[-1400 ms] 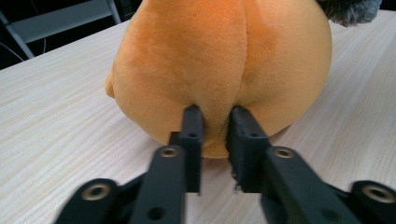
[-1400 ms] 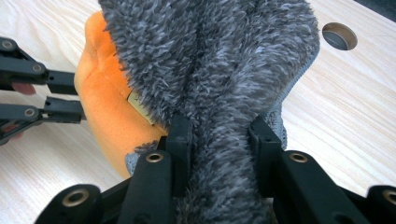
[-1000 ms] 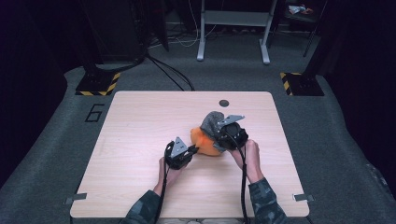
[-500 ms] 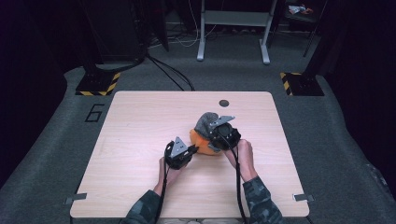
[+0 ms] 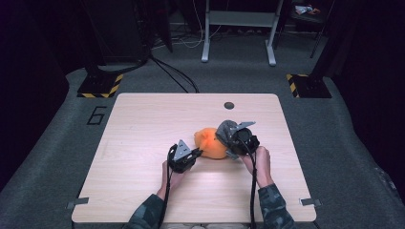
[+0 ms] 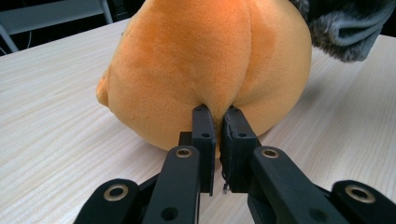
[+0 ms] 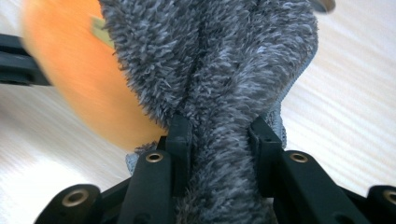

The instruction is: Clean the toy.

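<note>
An orange plush toy (image 5: 209,143) lies mid-table; a grey furry fabric (image 5: 226,129) drapes over its right end. My left gripper (image 5: 196,152) meets the toy from the near left. In the left gripper view its jaws (image 6: 217,116) are shut on a small fold of the orange plush (image 6: 201,60), with the grey fabric (image 6: 345,28) at the top right. My right gripper (image 5: 231,139) is at the toy's right end. In the right gripper view it (image 7: 219,126) is shut on a thick bunch of the grey fabric (image 7: 219,65), the orange plush (image 7: 70,79) blurred behind.
The wooden table (image 5: 143,124) has a dark round hole (image 5: 229,105) near its far edge. Beyond it on the grey floor stand a metal frame (image 5: 239,28) and two yellow-and-black striped bases (image 5: 100,86) (image 5: 308,86).
The right gripper has come down toward the table with the grey fabric still in its jaws. The left gripper and the orange plush have stayed where they were.
</note>
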Available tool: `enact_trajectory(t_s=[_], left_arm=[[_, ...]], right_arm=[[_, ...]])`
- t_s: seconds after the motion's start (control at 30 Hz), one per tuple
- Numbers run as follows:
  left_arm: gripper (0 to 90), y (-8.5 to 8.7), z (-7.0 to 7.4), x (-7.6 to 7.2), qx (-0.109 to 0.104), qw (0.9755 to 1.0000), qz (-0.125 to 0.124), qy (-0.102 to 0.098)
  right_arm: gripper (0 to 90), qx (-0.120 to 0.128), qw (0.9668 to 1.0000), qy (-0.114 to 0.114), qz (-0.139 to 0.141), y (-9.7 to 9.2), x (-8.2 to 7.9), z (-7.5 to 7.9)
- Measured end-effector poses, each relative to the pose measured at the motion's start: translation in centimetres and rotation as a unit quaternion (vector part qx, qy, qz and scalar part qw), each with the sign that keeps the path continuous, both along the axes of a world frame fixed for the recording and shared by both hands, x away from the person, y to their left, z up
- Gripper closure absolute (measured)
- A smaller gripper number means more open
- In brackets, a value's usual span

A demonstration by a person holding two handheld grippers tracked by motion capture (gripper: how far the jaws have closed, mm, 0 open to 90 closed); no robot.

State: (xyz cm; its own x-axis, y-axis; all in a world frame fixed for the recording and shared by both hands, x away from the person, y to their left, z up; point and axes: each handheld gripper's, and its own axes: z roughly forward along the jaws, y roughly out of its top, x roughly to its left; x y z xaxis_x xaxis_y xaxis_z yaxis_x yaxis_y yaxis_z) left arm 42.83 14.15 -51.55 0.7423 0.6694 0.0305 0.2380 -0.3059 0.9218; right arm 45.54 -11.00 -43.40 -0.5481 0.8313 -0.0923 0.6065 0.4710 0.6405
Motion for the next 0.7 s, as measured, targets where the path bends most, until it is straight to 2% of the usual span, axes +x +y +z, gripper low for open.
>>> enact_trajectory(t_s=[0.2,0.27,0.47,0.57,0.67,0.7], left_arm=[[84.7,0.0,0.0,0.0,-0.001,1.0,0.0,0.0],[84.7,0.0,0.0,0.0,-0.002,1.0,0.0,0.001],[84.6,0.0,0.0,0.0,-0.002,1.0,-0.002,0.001],[84.6,0.1,0.0,0.0,-0.003,1.0,-0.003,0.001],[84.4,0.1,0.0,0.0,-0.009,1.0,0.0,0.003],[84.4,0.2,0.0,0.0,-0.01,0.9999,0.001,0.003]], right_arm=[[66.8,0.005,0.9992,0.031,-0.025,-1.1,0.9,-1.5],[66.8,-0.004,0.9987,0.041,-0.029,-1.4,1.4,-2.3],[66.7,-0.011,0.9952,0.085,-0.048,-1.5,2.5,-4.4],[66.7,-0.015,0.9946,0.091,-0.047,-1.5,3.1,-5.2],[67.2,-0.008,0.9942,0.09,-0.059,-2.1,2.9,-4.6],[67.3,-0.004,0.9949,0.08,-0.061,-2.5,2.8,-4.2]])
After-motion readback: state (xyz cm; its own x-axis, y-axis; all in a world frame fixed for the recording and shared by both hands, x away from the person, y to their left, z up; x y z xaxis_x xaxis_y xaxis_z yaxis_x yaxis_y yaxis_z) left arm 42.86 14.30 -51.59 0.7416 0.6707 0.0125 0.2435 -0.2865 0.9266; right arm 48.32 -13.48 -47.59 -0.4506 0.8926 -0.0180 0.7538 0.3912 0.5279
